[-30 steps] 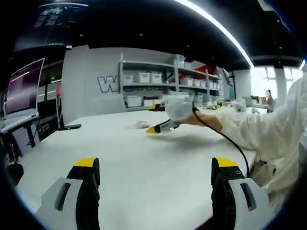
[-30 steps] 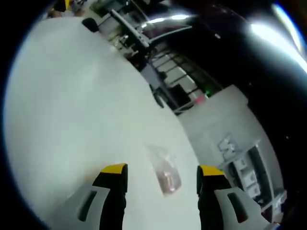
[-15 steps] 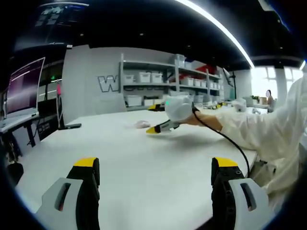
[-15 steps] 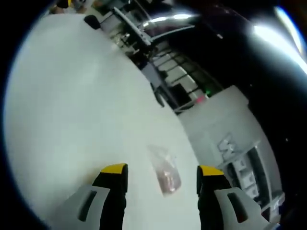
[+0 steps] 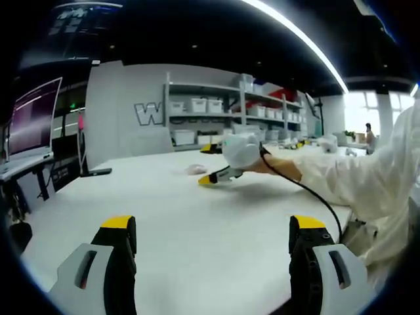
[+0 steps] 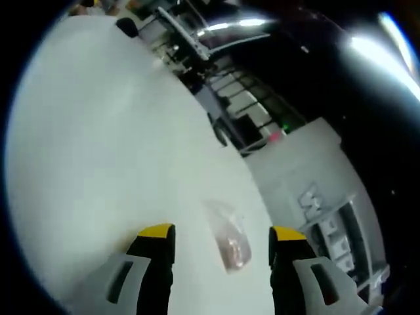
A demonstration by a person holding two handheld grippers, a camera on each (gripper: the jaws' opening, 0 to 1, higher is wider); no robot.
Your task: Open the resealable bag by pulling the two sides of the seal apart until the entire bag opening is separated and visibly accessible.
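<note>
A small clear resealable bag [image 6: 228,233] with pinkish contents lies flat on the white table [image 6: 98,164], just ahead of my right gripper [image 6: 222,237], whose yellow-tipped jaws stand open on either side of it without touching it. In the left gripper view the same bag [image 5: 195,170] shows as a small pale shape far across the table, with the right gripper [image 5: 211,178] held by a gloved hand [image 5: 241,149] close beside it. My left gripper [image 5: 213,230] is open, low over the near part of the table, holding nothing.
A person's white sleeve [image 5: 367,180] and a black cable [image 5: 308,190] cross the right side. A monitor [image 5: 31,118] stands at the left, and shelves with white bins [image 5: 216,118] line the back wall. A dark object [image 5: 98,173] lies at the table's far left.
The right gripper has edged slightly closer to the bag; in the left gripper view it has shifted a little left. The left gripper has not moved.
</note>
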